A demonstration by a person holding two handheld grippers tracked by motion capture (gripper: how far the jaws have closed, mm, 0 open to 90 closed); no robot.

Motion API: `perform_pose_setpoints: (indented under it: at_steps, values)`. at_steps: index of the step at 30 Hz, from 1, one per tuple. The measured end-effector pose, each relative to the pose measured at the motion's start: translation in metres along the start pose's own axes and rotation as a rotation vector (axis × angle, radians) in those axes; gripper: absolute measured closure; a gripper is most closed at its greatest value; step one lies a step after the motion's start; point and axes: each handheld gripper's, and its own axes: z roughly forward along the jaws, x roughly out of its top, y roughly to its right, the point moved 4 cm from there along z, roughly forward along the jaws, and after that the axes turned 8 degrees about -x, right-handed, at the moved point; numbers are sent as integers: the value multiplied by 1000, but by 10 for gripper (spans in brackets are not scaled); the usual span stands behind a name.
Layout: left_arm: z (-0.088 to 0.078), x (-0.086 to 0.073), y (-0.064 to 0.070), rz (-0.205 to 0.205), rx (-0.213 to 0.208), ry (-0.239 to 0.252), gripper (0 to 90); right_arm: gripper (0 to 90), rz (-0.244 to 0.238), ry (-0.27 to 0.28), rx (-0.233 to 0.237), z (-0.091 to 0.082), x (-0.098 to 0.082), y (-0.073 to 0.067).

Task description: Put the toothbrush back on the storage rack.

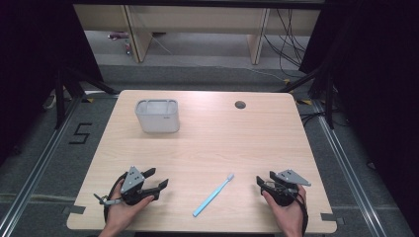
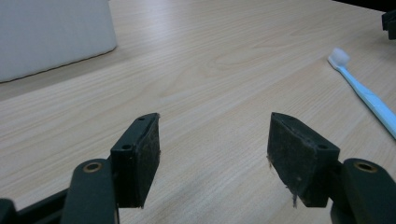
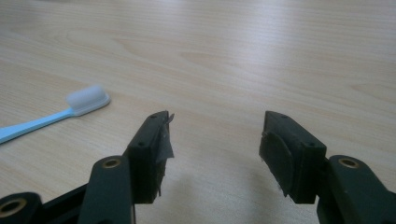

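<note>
A person is sitting at the near edge of the bench (image 1: pixel 207 148), holding one set of tongs in each hand. The left tongs (image 1: pixel 159 180) are resting low at the near left corner, their jaws standing spread with nothing between them, only bare wood showing in the gap. The right tongs (image 1: pixel 260 182) are lying at the near right, also spread wide and gripping nothing. Between the two, a light blue toothbrush (image 1: pixel 213 195) is lying flat on the wood, its white head pointing toward the far right and its handle running back toward the near edge. It is sitting closer to the right tongs, though touching neither. A grey tub (image 1: pixel 157 116) is standing upright at the far left of the bench, well apart from the toothbrush.
</note>
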Motion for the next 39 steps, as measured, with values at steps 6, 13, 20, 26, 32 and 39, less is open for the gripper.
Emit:
perform_pose_setpoints:
  at_steps: [6, 13, 20, 26, 32, 39]
  values:
    - [0, 0, 1, 3, -2, 3, 337, 409, 56, -33, -18, -5, 3, -6]
    - [1, 0, 3, 10, -9, -14, 342, 400, 139, -252, -50, -10, 17, -19]
    - [2, 0, 1, -10, -13, -21, 346, 460, 125, -501, -1, -15, 37, -39]
    - [2, 0, 2, -9, -7, -27, 347, 460, 161, -656, 41, -14, 50, -60]
    - [3, 0, 2, -6, -18, -23, 347, 474, 198, -755, 47, -4, 60, -83]
    - [3, 0, 3, 1, -14, -34, 349, 471, 259, -887, 42, 14, 59, -116]
